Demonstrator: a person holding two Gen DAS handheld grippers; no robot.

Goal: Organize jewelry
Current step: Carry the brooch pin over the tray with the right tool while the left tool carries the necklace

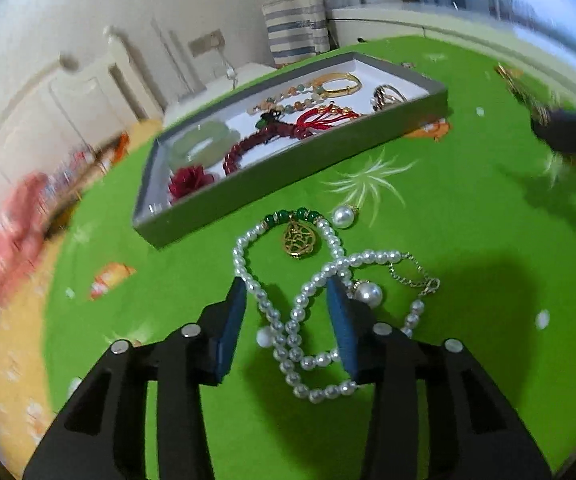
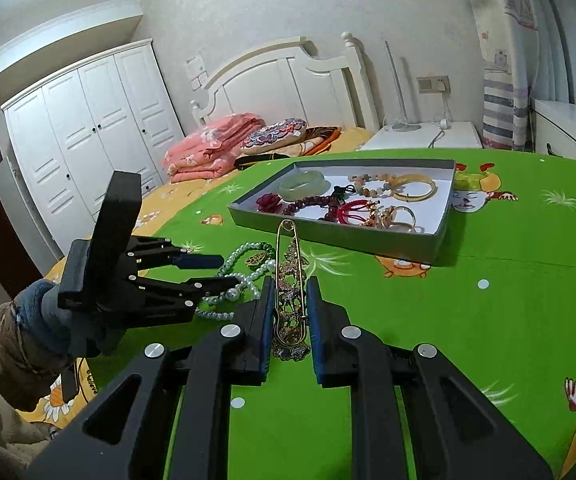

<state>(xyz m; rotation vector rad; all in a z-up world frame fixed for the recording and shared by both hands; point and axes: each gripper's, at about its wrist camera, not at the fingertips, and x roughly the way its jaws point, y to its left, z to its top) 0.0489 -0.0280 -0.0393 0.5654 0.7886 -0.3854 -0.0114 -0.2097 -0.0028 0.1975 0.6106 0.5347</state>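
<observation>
Right claw [image 2: 291,304] grips a gold brooch [image 2: 289,300], its lower end hidden.

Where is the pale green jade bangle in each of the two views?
Left wrist: the jade bangle lies in the left part of the grey tray, above the red rose.
Right wrist: the jade bangle lies at the tray's far left end.
Shared landmark: the red bead bracelet beside it.

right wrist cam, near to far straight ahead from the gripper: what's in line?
right gripper shut on the gold brooch pin → green tablecloth → grey tray of jewelry → white nightstand
</observation>
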